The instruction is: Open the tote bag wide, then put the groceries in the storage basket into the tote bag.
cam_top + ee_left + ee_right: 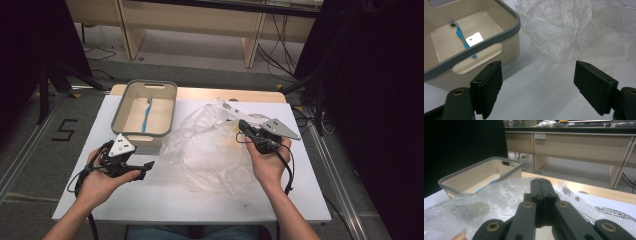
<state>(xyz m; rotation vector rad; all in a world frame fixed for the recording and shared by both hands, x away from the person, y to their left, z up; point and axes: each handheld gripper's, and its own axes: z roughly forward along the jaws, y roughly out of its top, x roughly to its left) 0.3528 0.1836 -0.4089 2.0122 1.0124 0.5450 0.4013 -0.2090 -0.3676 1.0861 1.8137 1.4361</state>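
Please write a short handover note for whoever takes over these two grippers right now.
Left gripper: open, nothing between the jaws, low over the white table just in front of the bin.
Right gripper: shut, jaws pressed together, above the far right part of the clear plastic bag; whether it pinches the film is unclear.
Done: a blue toothbrush lies in the bin.
Left: the crumpled bag lies beside the bin, likely next to be handled.
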